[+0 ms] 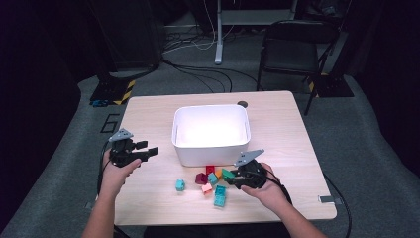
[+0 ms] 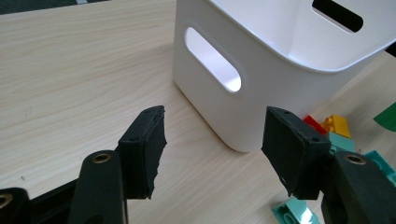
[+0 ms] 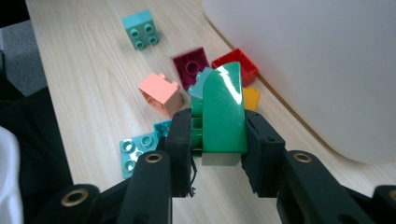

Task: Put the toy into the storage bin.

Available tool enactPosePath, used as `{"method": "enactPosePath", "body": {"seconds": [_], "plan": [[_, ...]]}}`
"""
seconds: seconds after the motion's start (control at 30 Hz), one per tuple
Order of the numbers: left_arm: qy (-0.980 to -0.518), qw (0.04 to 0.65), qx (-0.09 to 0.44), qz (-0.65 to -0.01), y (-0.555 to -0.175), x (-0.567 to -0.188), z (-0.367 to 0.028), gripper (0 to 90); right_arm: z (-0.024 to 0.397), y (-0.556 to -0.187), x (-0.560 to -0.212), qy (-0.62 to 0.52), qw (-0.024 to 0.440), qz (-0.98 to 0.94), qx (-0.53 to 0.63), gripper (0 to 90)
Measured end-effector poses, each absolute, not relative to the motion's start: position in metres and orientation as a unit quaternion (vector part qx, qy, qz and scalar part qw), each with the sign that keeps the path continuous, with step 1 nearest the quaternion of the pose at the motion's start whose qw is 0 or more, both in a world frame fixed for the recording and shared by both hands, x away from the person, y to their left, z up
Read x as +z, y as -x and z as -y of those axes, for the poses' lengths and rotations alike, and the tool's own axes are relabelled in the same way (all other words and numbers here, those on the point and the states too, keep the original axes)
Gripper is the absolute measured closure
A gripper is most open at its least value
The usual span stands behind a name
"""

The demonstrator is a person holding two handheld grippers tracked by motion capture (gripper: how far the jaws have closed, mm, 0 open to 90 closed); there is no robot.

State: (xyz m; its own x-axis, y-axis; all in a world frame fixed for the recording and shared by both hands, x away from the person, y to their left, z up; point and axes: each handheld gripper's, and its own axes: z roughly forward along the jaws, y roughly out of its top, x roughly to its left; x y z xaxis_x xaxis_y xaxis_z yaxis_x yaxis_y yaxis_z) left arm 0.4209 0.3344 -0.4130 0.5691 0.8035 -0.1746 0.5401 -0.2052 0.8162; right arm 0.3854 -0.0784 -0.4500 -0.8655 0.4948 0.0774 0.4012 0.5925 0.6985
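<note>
A dim room with grey carpet, cables and a black chair (image 1: 292,47) is seen behind the light wooden table (image 1: 148,114). A white bin (image 1: 210,134) sits mid-table. The left gripper (image 1: 148,148) is held open beside it; the green brick (image 3: 224,112) is clamped in the right gripper (image 3: 218,135), just above the loose bricks.

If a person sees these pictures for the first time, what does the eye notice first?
First, the white bin at the middle of the wooden table. Then the right gripper, just in front of the bin, its fingers shut on a green block. Under it lies a small heap of coloured blocks.
</note>
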Motion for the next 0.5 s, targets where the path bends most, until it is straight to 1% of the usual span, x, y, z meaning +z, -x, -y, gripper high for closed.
{"method": "enactPosePath", "body": {"seconds": [0.5], "plan": [[-0.763, 0.450, 0.146, -0.440, -0.421, -0.413, -0.335, 39.0, 0.072, -0.387, -0.404, -0.237, 0.054, -0.891, 0.383, 65.9]]}}
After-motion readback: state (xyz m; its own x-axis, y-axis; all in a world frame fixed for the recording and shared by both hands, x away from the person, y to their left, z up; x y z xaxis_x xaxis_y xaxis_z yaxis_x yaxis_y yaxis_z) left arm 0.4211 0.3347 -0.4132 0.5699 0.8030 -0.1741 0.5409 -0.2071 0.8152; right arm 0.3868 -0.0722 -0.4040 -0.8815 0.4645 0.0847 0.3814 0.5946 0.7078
